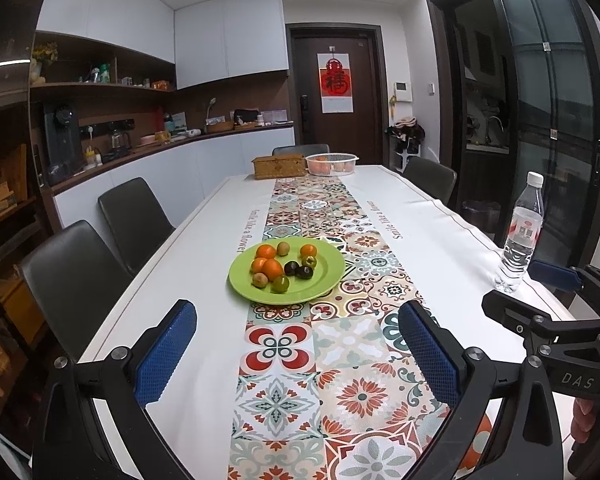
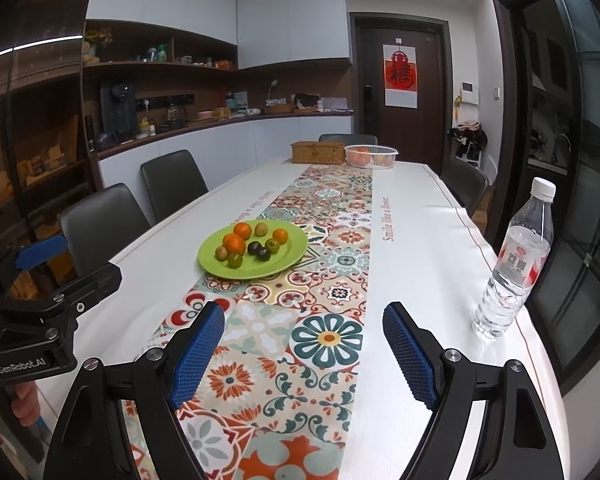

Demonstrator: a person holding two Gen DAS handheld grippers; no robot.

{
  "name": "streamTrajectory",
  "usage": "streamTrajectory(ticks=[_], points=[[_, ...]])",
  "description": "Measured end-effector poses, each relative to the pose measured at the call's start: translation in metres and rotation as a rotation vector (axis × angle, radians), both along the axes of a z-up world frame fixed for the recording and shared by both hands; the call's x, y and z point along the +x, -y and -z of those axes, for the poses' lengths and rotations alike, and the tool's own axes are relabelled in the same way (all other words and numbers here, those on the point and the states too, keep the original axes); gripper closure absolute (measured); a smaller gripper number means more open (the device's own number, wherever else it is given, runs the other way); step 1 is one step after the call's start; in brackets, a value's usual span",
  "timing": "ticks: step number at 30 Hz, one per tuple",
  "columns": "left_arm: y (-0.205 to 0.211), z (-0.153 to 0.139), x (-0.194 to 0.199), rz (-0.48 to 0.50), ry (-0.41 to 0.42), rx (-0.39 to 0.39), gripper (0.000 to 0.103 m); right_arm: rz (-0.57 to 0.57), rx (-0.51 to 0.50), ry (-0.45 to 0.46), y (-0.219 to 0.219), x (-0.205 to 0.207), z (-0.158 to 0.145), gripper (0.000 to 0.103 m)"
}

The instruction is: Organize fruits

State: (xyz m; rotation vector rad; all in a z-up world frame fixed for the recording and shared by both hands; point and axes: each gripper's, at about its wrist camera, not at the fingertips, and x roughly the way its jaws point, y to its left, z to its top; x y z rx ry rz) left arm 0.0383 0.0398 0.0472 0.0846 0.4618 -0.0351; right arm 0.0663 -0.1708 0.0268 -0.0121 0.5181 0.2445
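A green plate (image 1: 324, 280) (image 2: 288, 256) sits mid-table on the patterned runner. It holds several small fruits: orange tangerines (image 1: 271, 267) (image 2: 235, 243), dark plums (image 1: 303, 272) (image 2: 264, 255) and brown-green ones (image 1: 280, 284). My left gripper (image 1: 296, 320) is open and empty, hovering above the table short of the plate. My right gripper (image 2: 303, 320) is open and empty, to the right of the left one, also short of the plate. Each gripper shows at the edge of the other's view.
A clear water bottle (image 1: 520, 236) (image 2: 516, 264) stands near the table's right edge. A white plastic basket with oranges (image 1: 332, 164) (image 2: 370, 156) and a wicker box (image 1: 278, 166) (image 2: 318, 152) stand at the far end. Dark chairs (image 1: 132, 216) line the left side.
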Motion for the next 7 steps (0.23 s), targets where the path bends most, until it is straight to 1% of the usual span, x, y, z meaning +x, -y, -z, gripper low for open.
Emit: streamTrajectory(ticks=[7], points=[[-0.0015, 0.0010, -0.0008, -0.006, 0.003, -0.003, 0.000, 0.004, -0.003, 0.000, -0.0001, -0.0007, 0.0027, 0.021]])
